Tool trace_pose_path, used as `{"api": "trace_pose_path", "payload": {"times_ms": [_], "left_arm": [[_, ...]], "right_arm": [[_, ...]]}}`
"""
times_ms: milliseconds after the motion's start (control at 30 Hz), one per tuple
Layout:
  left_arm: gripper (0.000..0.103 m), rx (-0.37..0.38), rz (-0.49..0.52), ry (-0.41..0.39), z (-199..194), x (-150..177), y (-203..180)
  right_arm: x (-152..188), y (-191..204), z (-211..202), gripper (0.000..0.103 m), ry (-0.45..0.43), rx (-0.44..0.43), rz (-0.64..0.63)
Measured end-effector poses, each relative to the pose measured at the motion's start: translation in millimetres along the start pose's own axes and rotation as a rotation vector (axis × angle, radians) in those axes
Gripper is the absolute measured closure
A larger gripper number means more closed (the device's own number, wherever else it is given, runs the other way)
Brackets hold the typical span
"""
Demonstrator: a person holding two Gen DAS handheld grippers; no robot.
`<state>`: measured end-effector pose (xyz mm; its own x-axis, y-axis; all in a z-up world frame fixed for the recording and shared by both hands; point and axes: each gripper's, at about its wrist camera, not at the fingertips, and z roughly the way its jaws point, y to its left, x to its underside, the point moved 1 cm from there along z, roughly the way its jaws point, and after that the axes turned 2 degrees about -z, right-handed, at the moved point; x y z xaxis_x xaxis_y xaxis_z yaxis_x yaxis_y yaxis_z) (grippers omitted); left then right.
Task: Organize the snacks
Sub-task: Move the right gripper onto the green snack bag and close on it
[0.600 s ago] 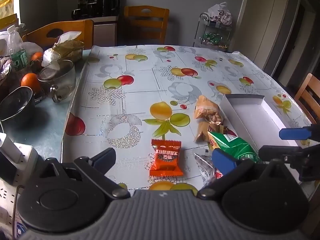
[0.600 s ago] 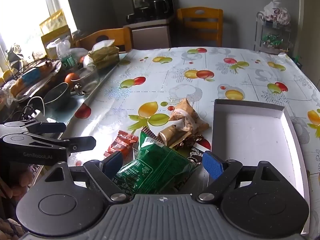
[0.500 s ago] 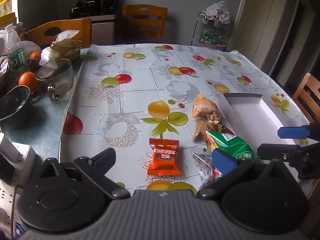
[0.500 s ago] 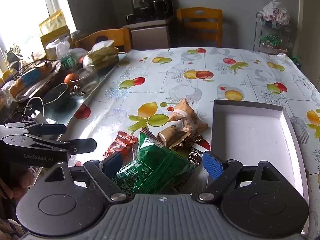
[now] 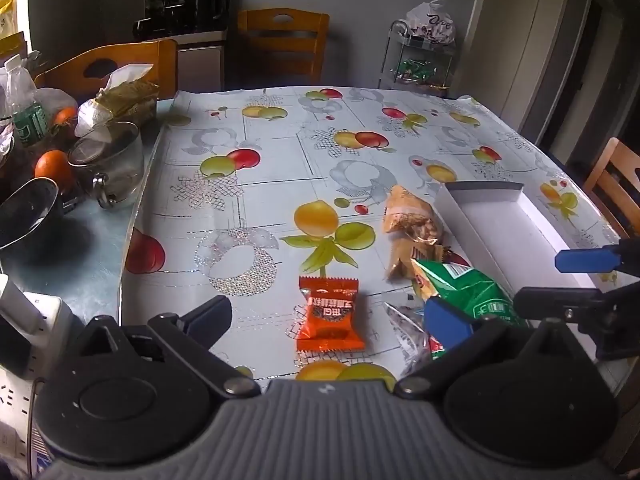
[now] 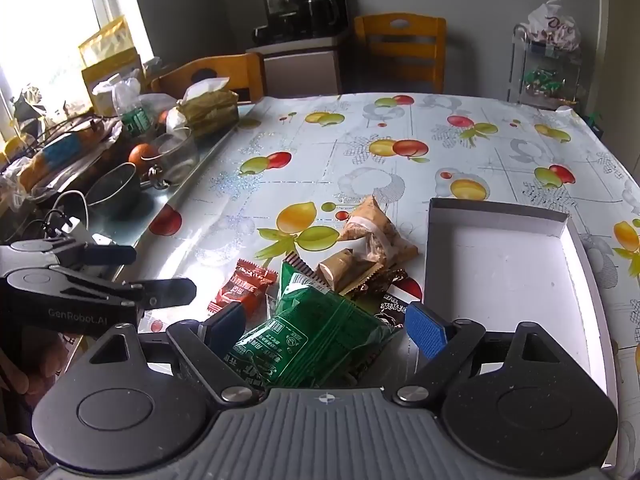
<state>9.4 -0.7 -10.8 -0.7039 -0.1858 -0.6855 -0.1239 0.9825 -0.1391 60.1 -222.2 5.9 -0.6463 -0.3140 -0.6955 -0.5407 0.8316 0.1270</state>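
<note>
We found the left gripper [image 5: 326,320] held low over the fruit-print tablecloth [image 5: 280,152] with its jaws spread wide and nothing between them. An orange snack packet [image 5: 329,314] lay flat on the cloth in the gap between the fingers, touching neither; in the right wrist view the same packet [image 6: 243,291] sat at about 10 o'clock from the green bag.

The right gripper [image 6: 326,326] was likewise wide open. A green snack bag [image 6: 316,340] lay between its fingers, its near end running under the gripper body. We could not tell whether either blue pad touched it; the jaws were not closed upon it. In the left wrist view the green bag [image 5: 468,296] lay at 3 o'clock from the orange packet, with the right gripper's fingers [image 5: 584,261] entering from the right edge.

Beyond the green bag, at 12 o'clock, we noted a small pile: a tan wrapped snack [image 6: 378,234], a gold wrapped bar [image 6: 348,272] touching it, and a dark packet [image 6: 390,306] partly beneath the bag.

A white shallow box [image 6: 496,216] stood on the cloth at 2 o'clock from the green bag, just beside the pile, holding no snacks.

Off the cloth, at 10 o'clock, we recorded an orange [image 5: 54,164], a glass mug [image 5: 110,168] and a dark metal bowl [image 5: 28,216] close together.
</note>
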Motion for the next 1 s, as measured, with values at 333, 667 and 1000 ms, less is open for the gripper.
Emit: {"api": "trace_pose_path", "payload": {"times_ms": [333, 667, 1000], "left_arm": [[0.000, 0.005, -0.006, 0.020, 0.8, -2.3, 1.2], [0.000, 0.044, -0.033, 0.037, -1.3, 2.2, 1.8], [0.000, 0.050, -0.055, 0.031, -3.4, 4.0, 3.3]], "right_arm": [[-0.2, -0.4, 0.0, 0.015, 0.001, 0.003, -0.002], [3.4, -1.1, -3.0, 0.015, 0.005, 0.001, -0.003], [7.1, 0.8, -4.8, 0.015, 0.009, -0.005, -0.004]]}}
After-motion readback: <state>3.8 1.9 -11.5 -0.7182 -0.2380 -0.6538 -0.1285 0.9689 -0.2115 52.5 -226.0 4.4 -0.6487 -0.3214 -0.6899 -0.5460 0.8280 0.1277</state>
